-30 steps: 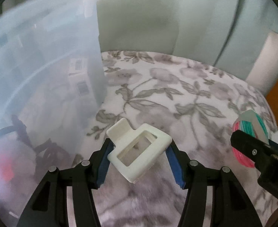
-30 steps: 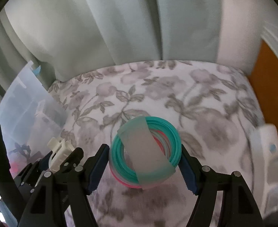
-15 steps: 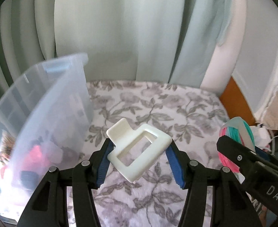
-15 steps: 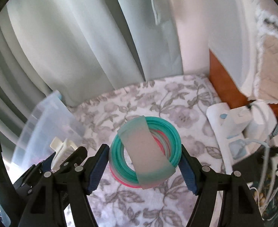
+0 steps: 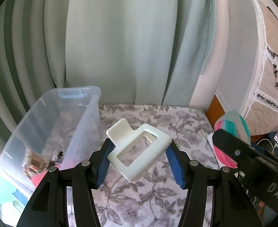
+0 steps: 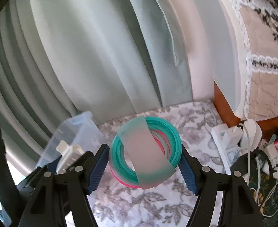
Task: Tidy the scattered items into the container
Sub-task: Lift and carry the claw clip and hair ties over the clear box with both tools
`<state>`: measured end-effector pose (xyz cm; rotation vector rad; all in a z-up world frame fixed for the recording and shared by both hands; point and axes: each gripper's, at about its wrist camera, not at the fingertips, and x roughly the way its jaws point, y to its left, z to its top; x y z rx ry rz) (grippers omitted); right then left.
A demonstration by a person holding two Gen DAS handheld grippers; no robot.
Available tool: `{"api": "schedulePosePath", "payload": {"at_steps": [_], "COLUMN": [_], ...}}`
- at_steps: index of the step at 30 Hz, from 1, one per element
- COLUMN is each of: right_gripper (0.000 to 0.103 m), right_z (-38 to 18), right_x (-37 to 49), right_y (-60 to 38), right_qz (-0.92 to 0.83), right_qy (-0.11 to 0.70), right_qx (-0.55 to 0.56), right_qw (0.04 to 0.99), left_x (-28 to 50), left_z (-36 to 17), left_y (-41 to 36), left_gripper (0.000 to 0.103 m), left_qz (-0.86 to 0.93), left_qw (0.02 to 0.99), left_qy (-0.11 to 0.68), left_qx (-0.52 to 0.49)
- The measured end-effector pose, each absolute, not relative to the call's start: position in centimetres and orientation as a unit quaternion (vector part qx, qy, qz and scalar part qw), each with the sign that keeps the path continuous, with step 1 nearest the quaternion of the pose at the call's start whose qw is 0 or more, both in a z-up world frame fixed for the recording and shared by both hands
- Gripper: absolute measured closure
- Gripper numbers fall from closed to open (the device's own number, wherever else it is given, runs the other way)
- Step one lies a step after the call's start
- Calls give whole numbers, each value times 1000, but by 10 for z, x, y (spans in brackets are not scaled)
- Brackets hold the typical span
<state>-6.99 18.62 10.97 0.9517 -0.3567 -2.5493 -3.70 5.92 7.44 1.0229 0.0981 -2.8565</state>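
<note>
**Both grippers loaded above the bed**

The left gripper (image 5: 139, 158) was clamped on a cream plastic frame (image 5: 139, 149) with a rectangular opening. The right gripper (image 6: 144, 162) gripped banded teal-and-pink rings (image 6: 146, 151). The clear container (image 5: 49, 124) stood at the floral bed's (image 5: 176, 124) left edge.

We see a cream-white plastic frame (image 5: 139, 147) between blue finger pads (image 5: 174, 160), and a coil of teal, pink and grey rings (image 6: 148, 151) with a frosted band. The bedcover (image 5: 157, 194) is white with grey flowers, the container (image 5: 49, 124) clear, the curtain (image 5: 120, 47) pale green.
</note>
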Motion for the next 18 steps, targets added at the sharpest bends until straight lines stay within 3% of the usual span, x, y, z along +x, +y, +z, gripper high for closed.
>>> {"api": "schedulePosePath", "payload": {"at_steps": [18], "right_gripper": [29], "right_z": [168], "right_x": [-35], "right_y": [129], "right_qz": [-925], "right_qy": [-87], "right_qx": [280], "right_qw": [241], "left_x": [-2], "left_z": [125], "left_y": [-12], "left_gripper": [45], "left_qz": [-952], "left_qw": [97], "left_qy": [82], "left_qx": [279]}}
